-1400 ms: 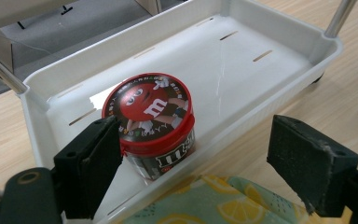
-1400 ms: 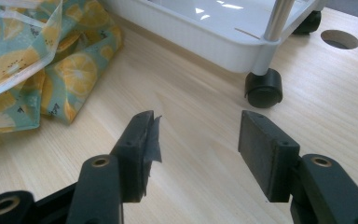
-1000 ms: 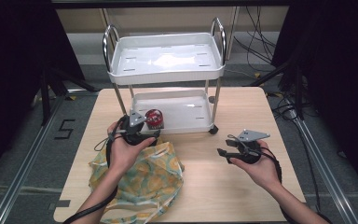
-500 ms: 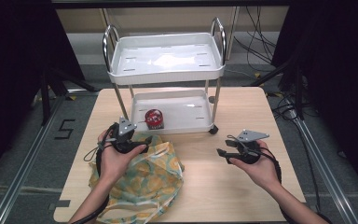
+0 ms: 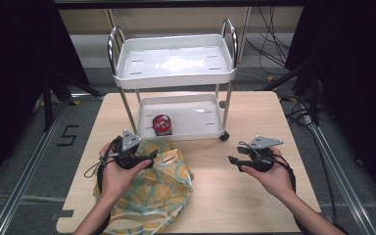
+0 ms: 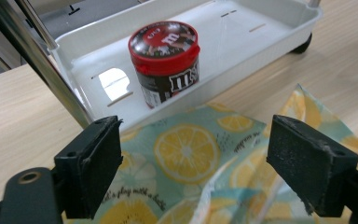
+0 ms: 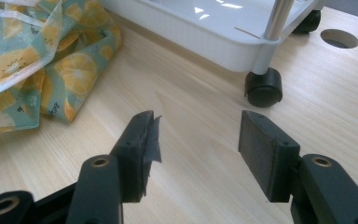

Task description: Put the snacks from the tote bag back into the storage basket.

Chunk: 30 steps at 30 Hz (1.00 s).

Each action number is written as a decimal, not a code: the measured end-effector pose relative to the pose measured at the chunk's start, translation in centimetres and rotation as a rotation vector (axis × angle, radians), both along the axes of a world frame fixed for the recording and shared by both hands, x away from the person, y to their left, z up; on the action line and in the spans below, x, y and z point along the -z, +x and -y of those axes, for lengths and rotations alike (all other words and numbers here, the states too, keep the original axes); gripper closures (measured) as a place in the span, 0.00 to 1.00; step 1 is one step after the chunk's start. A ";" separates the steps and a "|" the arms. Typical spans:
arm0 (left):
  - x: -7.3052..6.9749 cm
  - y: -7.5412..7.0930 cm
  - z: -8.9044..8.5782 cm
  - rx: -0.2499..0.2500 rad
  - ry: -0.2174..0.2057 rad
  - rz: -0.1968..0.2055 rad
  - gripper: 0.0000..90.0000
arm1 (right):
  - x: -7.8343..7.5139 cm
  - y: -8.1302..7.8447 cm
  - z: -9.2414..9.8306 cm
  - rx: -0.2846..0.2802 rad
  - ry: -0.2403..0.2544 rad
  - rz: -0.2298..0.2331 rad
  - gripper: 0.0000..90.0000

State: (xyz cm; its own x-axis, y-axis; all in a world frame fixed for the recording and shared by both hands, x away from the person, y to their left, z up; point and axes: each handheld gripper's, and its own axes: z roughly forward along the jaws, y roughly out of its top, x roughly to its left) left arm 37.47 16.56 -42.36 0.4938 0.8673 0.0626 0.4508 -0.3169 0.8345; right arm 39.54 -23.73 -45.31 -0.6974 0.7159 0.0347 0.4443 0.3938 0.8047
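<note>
Bare forearms are seen, no sleeves. Each black gripper, left (image 5: pixel 144 157) and right (image 5: pixel 233 160), is topped by a grey three-cornered plate, trailed by a black cable; brass-coloured screws are set behind the jaws.

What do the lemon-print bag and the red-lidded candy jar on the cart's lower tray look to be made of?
The lemon-print bag looks like thin coated fabric or plastic sheet: it folds softly, creases sharply and has a slight sheen. The red-lidded candy jar seems to be glossy plastic, with light glinting off the lid and a printed wrap around the dark body. The white lower tray under it looks like smooth moulded plastic.
</note>
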 end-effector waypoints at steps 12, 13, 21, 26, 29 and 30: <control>0.9 -2.0 -1.1 0.005 0.008 -0.010 0.19 | 0.1 -0.2 -0.2 0.010 0.004 -0.014 0.52; 1.0 -2.2 -1.2 0.007 0.002 -0.020 0.19 | 0.1 -0.2 -0.2 0.003 0.000 -0.008 0.52; 2.7 -3.9 -2.4 -0.042 -0.015 -0.036 0.19 | 0.1 -0.1 -0.2 -0.007 -0.002 -0.004 0.52; 3.0 -4.4 -2.4 -0.057 -0.017 -0.037 0.20 | 0.3 0.0 -0.4 -0.003 -0.003 -0.011 0.52; 2.9 -4.3 -2.4 -0.048 -0.011 -0.034 0.20 | 0.5 0.1 -0.4 -0.007 -0.004 -0.006 0.52; 2.9 -4.3 -2.5 -0.042 -0.013 -0.037 0.20 | 0.5 0.2 -0.3 -0.018 -0.009 0.006 0.52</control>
